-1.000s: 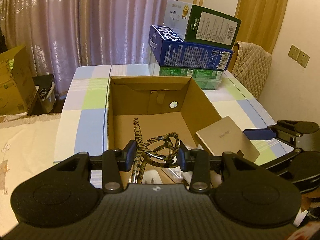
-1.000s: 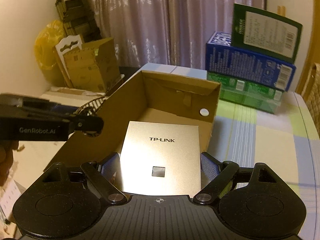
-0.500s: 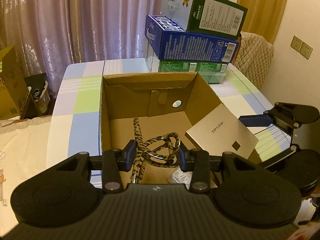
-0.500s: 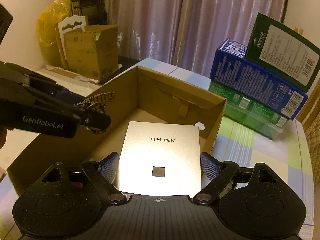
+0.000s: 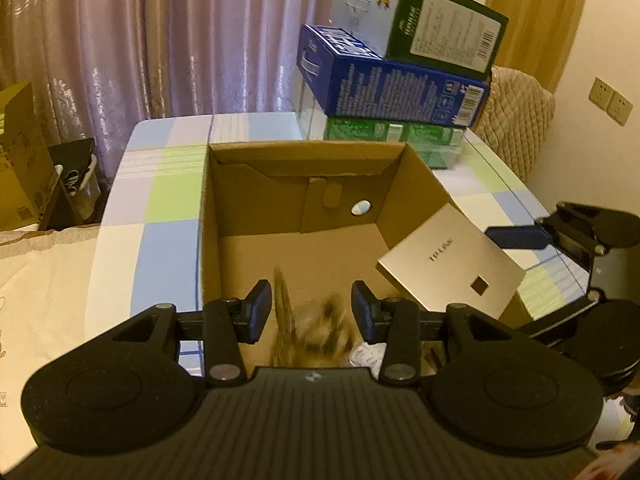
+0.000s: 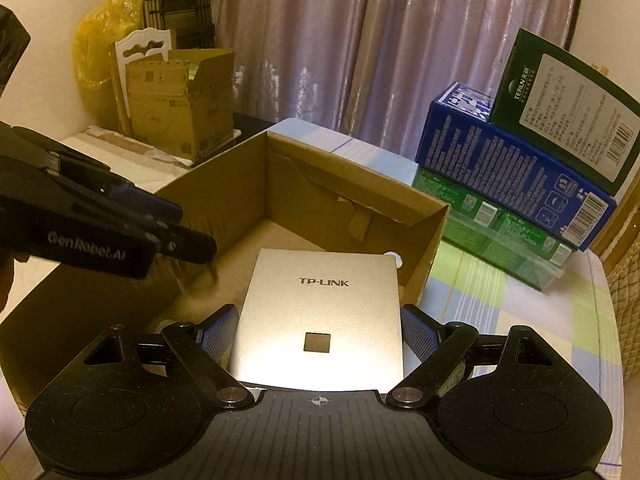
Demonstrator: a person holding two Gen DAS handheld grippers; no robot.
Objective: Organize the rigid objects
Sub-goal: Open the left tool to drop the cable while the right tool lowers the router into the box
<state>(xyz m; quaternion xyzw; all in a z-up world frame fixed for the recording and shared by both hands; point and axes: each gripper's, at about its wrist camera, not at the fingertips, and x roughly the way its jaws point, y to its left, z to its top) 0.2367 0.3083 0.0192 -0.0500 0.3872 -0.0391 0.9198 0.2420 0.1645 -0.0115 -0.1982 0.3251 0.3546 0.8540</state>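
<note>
An open cardboard box (image 5: 304, 156) stands on the checked table. My left gripper (image 5: 310, 312) hovers over its near end. The striped cable (image 5: 308, 332) is a blur low between the pads and is slipping down out of them; the right wrist view shows the cable (image 6: 196, 276) as streaks under the left fingers (image 6: 188, 240). My right gripper (image 6: 320, 332) is shut on a flat silver TP-LINK box (image 6: 320, 312), one pad on each side edge. That TP-LINK box (image 5: 452, 264) hangs tilted over the carton's right wall.
Three stacked product boxes (image 5: 392, 84) stand at the table's far right, behind the carton. A quilted chair back (image 5: 520, 120) is beyond them. A white packet (image 5: 364, 356) lies in the carton's near end. Another cardboard box (image 6: 180, 108) sits off the table to the left.
The cable, held sharp and still between the left pads before, is now blurred and lower. Both grippers came closer over the carton, and the right one rolled slightly.
</note>
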